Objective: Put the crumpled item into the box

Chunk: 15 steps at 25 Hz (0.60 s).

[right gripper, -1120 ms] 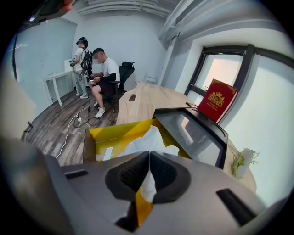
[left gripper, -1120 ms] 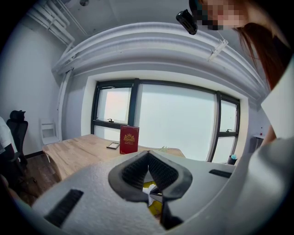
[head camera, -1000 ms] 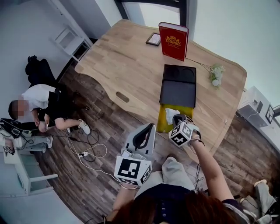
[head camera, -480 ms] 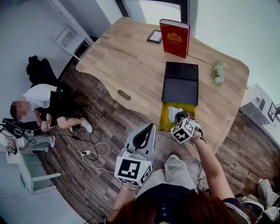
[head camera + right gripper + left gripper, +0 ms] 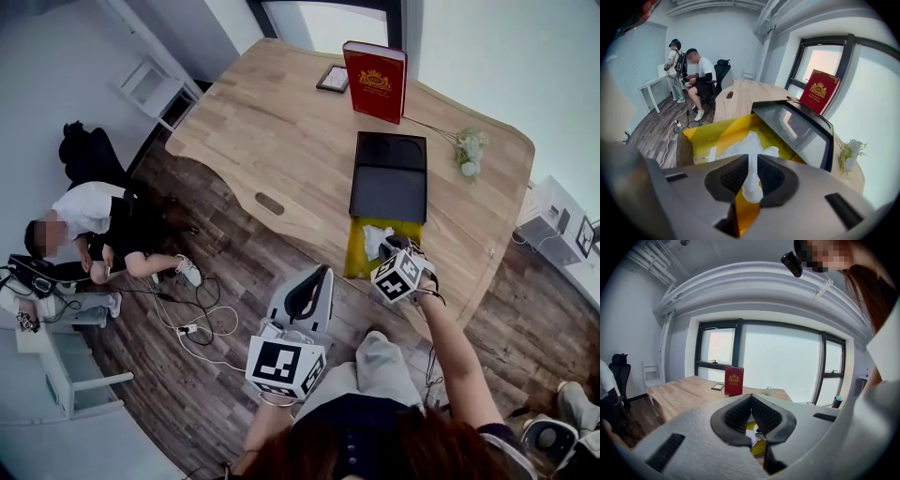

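Observation:
The box (image 5: 357, 253) lies open near the table's front edge; its inside is yellow (image 5: 718, 134) and its black lid (image 5: 388, 178) is folded back. My right gripper (image 5: 388, 248) is over the box's near end, shut on the white crumpled paper (image 5: 749, 146), which hangs into the yellow inside. In the head view the paper (image 5: 375, 238) shows just beyond the jaws. My left gripper (image 5: 322, 273) is held low off the table, over the floor. In the left gripper view its jaws (image 5: 751, 398) meet at the tips with nothing between them.
A red book (image 5: 375, 81) stands at the table's far edge, next to a small framed picture (image 5: 330, 81). White flowers (image 5: 467, 153) lie right of the lid. A person (image 5: 94, 220) sits on the floor at left among cables (image 5: 192, 314). Two people (image 5: 689, 70) show beyond the table.
My right gripper with the paper has edged slightly farther over the box. The left gripper has stayed where it was.

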{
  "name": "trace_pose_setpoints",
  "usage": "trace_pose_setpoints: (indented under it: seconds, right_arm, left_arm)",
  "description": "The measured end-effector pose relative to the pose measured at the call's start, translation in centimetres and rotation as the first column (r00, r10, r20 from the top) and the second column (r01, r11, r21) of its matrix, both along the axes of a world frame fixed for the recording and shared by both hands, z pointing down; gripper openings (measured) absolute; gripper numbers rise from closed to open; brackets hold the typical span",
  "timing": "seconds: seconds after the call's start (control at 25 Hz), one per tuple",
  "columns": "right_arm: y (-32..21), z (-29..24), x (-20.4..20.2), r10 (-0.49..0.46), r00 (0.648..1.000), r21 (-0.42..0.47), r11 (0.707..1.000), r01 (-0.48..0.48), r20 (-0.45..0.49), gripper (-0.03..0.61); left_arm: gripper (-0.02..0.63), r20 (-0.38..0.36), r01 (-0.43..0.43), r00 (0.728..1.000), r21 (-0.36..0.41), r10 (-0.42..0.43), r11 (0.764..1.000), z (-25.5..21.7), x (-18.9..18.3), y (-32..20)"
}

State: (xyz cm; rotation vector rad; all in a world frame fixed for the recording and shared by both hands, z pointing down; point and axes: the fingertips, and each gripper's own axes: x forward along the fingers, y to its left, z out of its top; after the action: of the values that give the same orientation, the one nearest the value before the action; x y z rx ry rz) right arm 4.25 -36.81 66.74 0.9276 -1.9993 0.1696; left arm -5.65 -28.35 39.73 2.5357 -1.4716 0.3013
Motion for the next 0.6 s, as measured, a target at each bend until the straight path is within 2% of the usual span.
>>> trace_pose_setpoints:
  seconds: [0.6]
  right_arm:
    - [0.9, -3.6, 0.6, 0.094, 0.994, 0.065, 0.993, -0.097, 0.048, 0.046]
  left_arm:
    - [0.028, -0.011, -0.029, 1.000, 0.038, 0.030, 0.999, -1.2, -0.4, 1.6]
